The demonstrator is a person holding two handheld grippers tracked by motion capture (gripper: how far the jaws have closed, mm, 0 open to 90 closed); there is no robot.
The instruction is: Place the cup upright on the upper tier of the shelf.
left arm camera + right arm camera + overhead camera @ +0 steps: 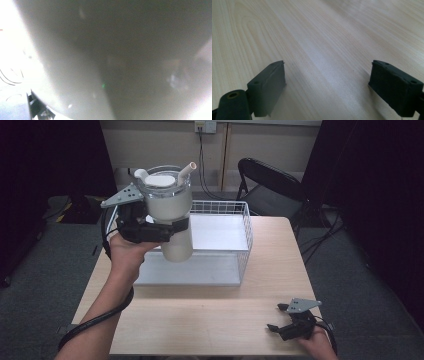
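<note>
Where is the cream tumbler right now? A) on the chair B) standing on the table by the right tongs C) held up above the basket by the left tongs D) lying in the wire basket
C: the left tongs clamp the tumbler mid-body, lifted over the wire basket, while the right tongs sit open and empty near the table edge.

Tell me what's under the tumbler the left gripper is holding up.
The tumbler, clamped in the left gripper, hangs above the white wire basket on the table. The basket floor directly beneath is covered by the tumbler.

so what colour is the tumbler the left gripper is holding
Cream white, with a clear lid; the high view shows the tumbler best, held in the left gripper.
</note>
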